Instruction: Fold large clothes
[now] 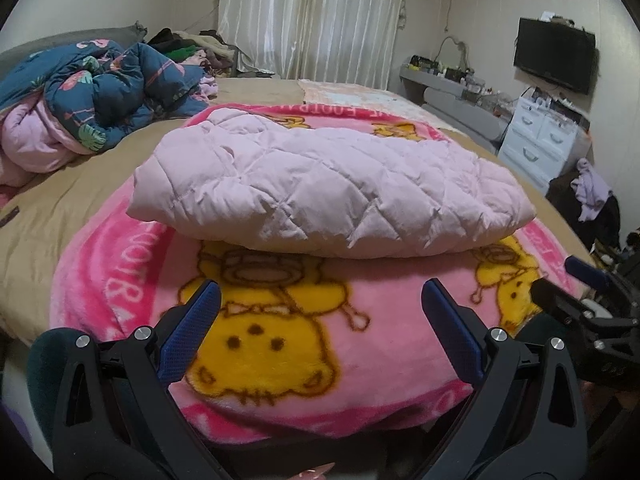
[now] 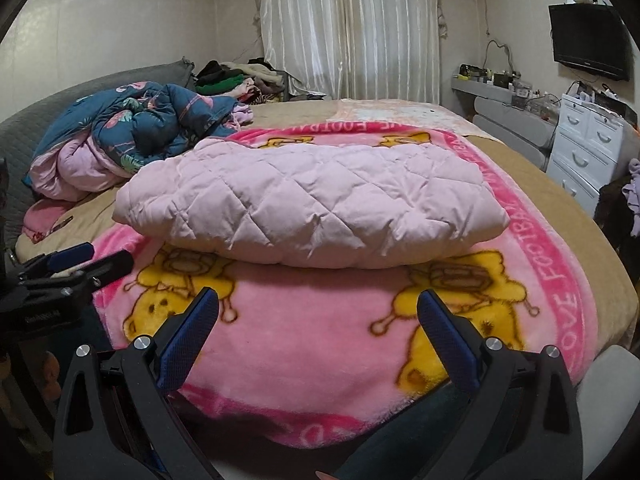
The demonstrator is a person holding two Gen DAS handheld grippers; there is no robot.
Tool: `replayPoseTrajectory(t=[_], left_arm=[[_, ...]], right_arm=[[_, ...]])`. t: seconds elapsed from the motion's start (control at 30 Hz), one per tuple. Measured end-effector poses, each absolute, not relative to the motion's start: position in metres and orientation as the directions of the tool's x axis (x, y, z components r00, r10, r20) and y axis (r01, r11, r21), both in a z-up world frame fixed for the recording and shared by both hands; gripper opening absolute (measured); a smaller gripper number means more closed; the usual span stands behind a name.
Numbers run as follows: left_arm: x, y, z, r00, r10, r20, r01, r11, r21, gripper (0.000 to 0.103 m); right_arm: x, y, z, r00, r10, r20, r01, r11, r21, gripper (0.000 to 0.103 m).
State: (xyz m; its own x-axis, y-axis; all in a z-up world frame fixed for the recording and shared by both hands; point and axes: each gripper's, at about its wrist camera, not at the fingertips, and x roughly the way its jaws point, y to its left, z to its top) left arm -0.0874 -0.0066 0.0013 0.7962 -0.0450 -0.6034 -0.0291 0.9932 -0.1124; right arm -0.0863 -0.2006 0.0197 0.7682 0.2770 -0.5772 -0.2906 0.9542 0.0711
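the pink quilted garment is lying folded on the pink cartoon blanket spread over the bed, its long axis running left to right across both views. the left gripper and right gripper are both standing wide open, gripping nothing, hovering short of the garment's near edge. the garment is lying straight ahead of both, neither gripper clearly nearer. folding is appearing largely done.
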Motion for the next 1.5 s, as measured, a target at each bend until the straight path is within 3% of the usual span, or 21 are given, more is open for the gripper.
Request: replayPoseTrajectory(t=[1.5], left_arm=[[-0.0865, -0.0011, 0.0068, 0.807, -0.035, -0.589, -0.040, 0.993, -0.114, 0.094]], right_arm=[[-0.0819, -0.2015, 0.0205, 0.771, 0.281, -0.572, -0.297, 0.953, 0.068, 0.099]])
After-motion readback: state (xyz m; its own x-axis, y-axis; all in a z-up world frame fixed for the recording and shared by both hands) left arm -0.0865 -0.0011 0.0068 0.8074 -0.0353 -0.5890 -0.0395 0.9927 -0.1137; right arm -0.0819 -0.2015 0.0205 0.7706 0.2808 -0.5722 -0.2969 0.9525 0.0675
